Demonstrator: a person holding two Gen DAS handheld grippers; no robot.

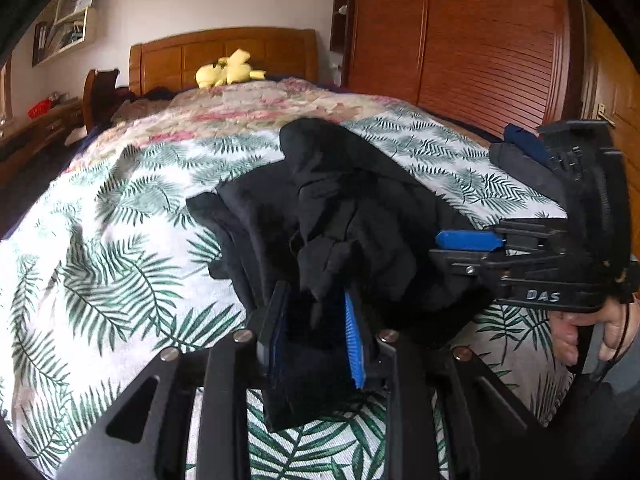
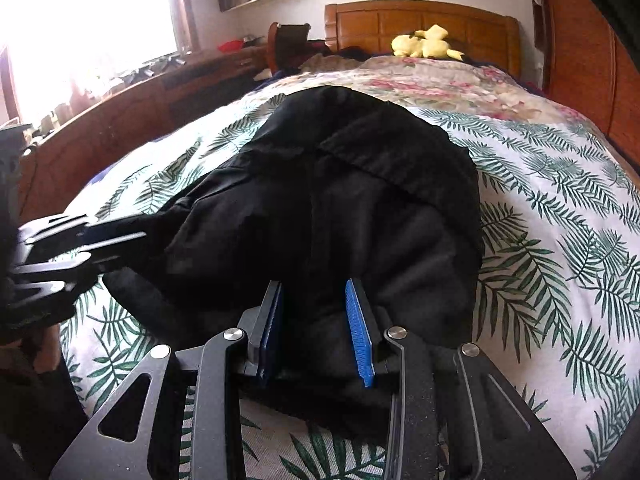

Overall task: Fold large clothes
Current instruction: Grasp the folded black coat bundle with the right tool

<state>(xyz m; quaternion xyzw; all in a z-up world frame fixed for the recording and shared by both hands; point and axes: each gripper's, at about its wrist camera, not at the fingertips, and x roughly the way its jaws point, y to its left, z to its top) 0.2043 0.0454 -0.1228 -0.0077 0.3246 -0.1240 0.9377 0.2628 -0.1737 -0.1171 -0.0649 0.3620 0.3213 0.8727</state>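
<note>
A large black garment (image 1: 340,208) lies bunched on the leaf-print bedspread (image 1: 120,264); it also shows in the right wrist view (image 2: 360,184). My left gripper (image 1: 316,320) has its blue-padded jaws part open around a fold at the garment's near edge. My right gripper (image 2: 316,320) has its jaws part open with black cloth between them. The right gripper shows from the side in the left wrist view (image 1: 468,246), at the garment's right edge. The left gripper shows at the left edge of the right wrist view (image 2: 112,240), touching the garment.
A wooden headboard (image 1: 224,56) with a yellow plush toy (image 1: 228,70) stands at the far end of the bed. A wooden wardrobe (image 1: 460,40) runs along the right. A desk with clutter (image 2: 160,80) stands under the window at left.
</note>
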